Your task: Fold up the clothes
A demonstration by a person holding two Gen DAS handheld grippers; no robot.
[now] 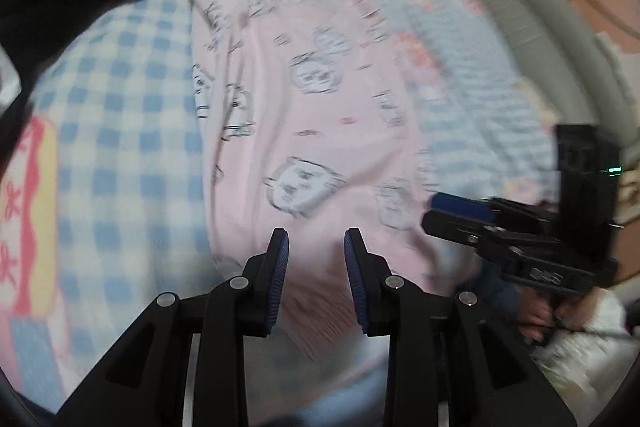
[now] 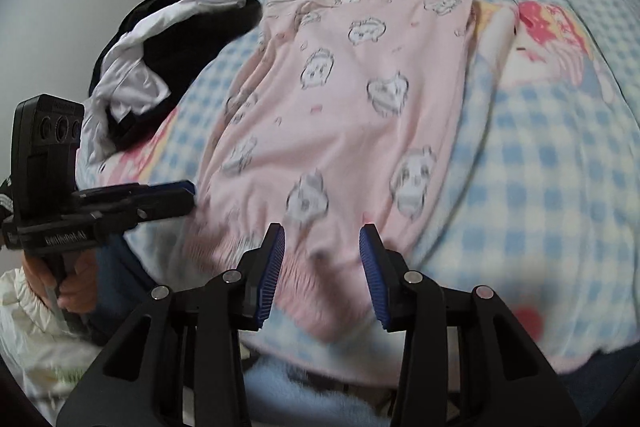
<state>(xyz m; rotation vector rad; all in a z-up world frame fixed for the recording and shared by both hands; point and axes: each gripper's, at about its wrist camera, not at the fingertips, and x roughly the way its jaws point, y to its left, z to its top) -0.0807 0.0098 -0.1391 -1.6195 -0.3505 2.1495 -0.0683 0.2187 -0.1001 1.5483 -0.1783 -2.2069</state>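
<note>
pink printed garment (image 2: 352, 131) lies lengthwise on the checked bedsheet (image 2: 540, 155), ribbed waistband nearest; looks already narrowed to a long strip, crosswise folds seem left. left gripper (image 1: 316, 247) and right gripper (image 2: 322, 239) hover at the waistband, jaws apart, empty. black-and-white clothes (image 2: 160, 59) heaped beside. gripper lettering too blurred to read.

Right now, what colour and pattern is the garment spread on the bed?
Pale pink garment with grey cartoon faces; clearest in the right wrist view.
</note>
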